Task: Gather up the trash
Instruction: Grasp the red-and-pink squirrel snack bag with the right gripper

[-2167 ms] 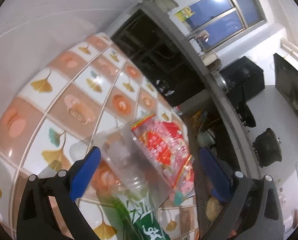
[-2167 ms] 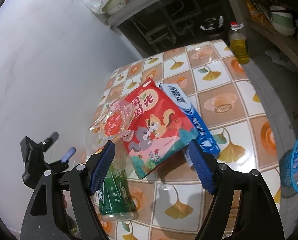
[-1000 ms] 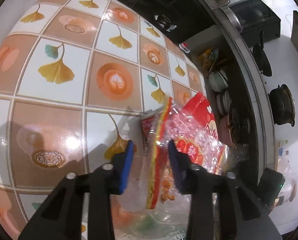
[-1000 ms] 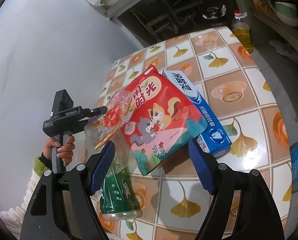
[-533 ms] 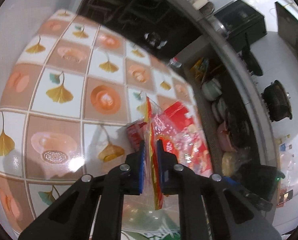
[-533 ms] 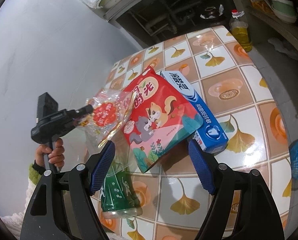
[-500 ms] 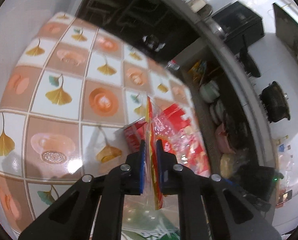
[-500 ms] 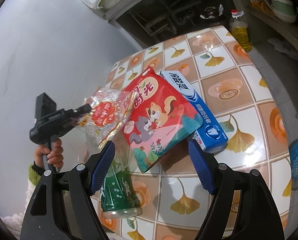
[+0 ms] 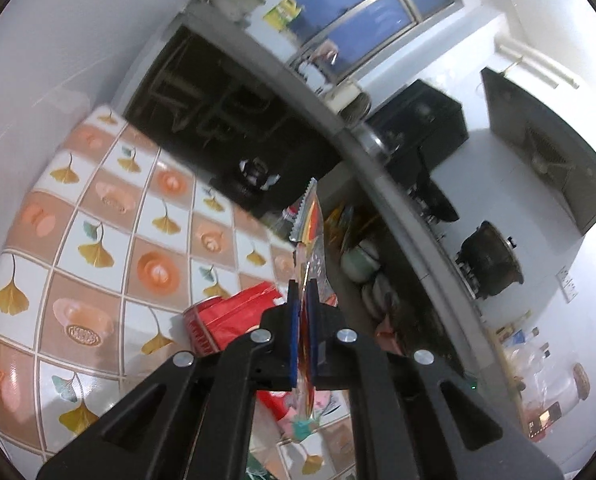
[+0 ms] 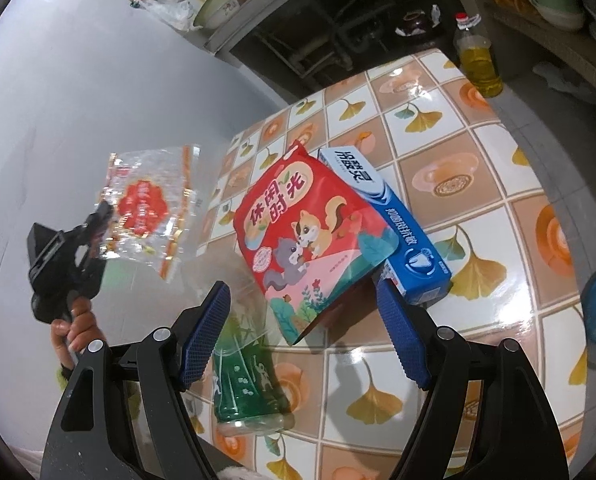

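Above the table [image 10: 478,184], left tool [image 10: 100,216] pinches the wrapper [image 10: 150,204], long axis upright.

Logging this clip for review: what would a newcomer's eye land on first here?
The clear wrapper with the red label, held in the air at the left, pinched in the left gripper. Then the red snack bag mid-table, propped on a blue box, with the right gripper open in front of it.

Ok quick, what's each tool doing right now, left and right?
Left tool: shut on the clear snack wrapper, lifted off the table.
Right tool: open, holding nothing.
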`<move>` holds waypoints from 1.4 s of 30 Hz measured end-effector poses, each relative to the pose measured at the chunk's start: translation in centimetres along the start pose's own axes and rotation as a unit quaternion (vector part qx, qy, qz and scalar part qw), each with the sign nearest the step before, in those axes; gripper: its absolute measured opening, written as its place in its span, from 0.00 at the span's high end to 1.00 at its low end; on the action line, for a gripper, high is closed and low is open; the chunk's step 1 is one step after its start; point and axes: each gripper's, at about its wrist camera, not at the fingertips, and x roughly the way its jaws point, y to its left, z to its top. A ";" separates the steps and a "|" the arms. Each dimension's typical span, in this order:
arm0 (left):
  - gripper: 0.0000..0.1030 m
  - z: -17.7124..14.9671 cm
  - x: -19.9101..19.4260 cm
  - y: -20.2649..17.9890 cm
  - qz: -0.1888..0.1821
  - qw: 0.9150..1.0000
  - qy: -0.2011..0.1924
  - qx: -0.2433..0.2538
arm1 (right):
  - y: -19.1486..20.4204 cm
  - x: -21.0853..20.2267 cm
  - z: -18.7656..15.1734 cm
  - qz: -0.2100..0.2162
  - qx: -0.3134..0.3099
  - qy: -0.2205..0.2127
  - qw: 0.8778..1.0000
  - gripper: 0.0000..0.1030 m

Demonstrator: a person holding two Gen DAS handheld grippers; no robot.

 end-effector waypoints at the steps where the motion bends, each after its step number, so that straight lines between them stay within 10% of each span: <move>1: 0.97 -0.1 -0.3 -0.2 0.006 1.000 -0.008 0.003 | 0.0 0.0 0.1 -0.002 0.000 0.000 1.000 0.31; 19: 0.97 -1.0 -1.3 1.6 -0.005 0.999 -0.027 -0.023 | -2.3 5.9 -2.2 0.086 0.160 0.075 0.980 0.45; 42: 0.97 -1.8 -0.6 1.5 -0.015 0.999 -0.010 -0.027 | -3.4 8.0 -3.2 0.133 0.237 0.054 0.961 0.70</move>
